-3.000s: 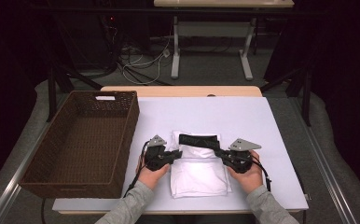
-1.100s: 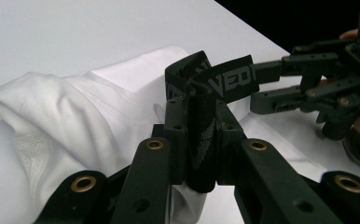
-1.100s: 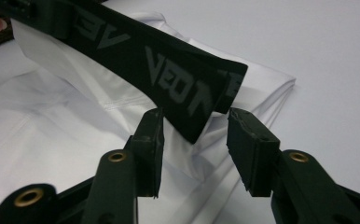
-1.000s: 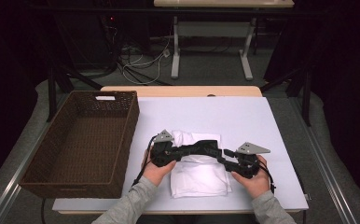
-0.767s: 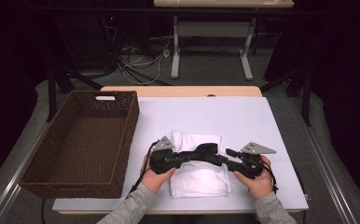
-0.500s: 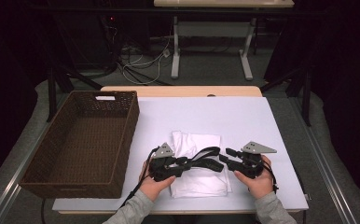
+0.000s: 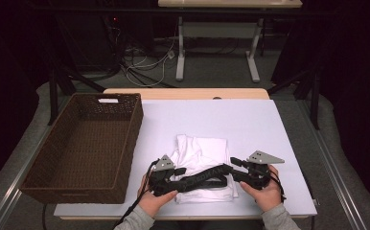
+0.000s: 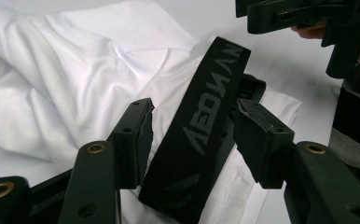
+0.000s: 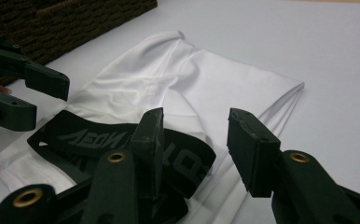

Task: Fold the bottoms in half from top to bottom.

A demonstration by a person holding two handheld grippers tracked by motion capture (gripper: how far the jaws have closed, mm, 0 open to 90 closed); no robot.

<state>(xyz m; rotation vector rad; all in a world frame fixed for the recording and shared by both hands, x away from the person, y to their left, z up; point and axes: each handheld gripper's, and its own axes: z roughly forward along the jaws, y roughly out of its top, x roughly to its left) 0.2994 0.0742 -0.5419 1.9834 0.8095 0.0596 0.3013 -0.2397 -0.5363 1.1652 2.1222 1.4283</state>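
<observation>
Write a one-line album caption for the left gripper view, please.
Open left gripper straddling a black lettered band laid over a folded white garment on the table.

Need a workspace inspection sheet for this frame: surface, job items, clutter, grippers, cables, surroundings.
Surface: white tabletop, wooden strip along its far edge.
Job's things: black elastic band with grey lettering lies across a folded white garment.
Clutter: empty brown wicker basket on the left.
Grippers: left gripper jaws have just been opening, the band between them, pads off it; right gripper open beside the band's end.
Cables: one trails from each gripper; loose cords on the floor beyond the table.
Surroundings: dark room, another table's white legs behind.
</observation>
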